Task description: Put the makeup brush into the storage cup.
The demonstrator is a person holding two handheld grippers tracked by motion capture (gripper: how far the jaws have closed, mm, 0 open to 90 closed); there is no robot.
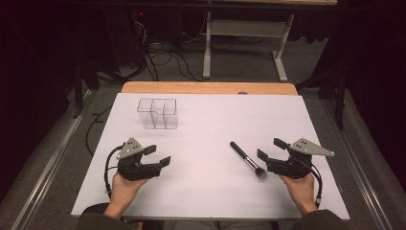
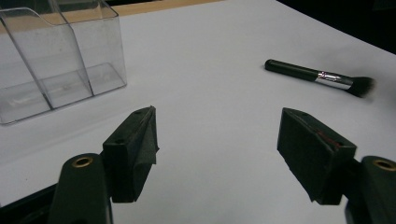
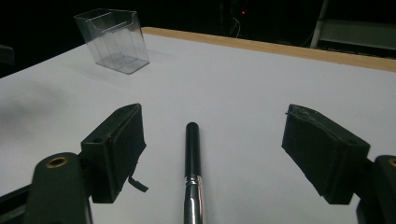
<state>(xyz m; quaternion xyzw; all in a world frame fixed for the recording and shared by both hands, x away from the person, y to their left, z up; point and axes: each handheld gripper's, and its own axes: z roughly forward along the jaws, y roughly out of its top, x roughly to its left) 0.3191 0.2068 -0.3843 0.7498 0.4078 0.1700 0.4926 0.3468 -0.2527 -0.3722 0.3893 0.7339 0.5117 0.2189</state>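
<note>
A makeup brush (image 1: pixel 247 159) with a black handle, silver ferrule and dark bristles lies flat on the white table (image 1: pixel 206 124), right of centre. It shows far off in the left gripper view (image 2: pixel 322 77). My right gripper (image 1: pixel 271 149) is open just right of the bristle end, and in its own view the brush handle (image 3: pixel 192 168) lies on the table between the spread jaws. My left gripper (image 1: pixel 157 155) is open and empty at the front left. A clear plastic organizer (image 1: pixel 158 113) with several compartments stands empty at the back left (image 2: pixel 51 70) (image 3: pixel 113 39).
A wooden strip (image 1: pixel 209 87) borders the table's far edge. Beyond it are a grey floor with cables (image 1: pixel 163 60) and a white metal table frame (image 1: pixel 244 40). Bare white surface lies between the two grippers.
</note>
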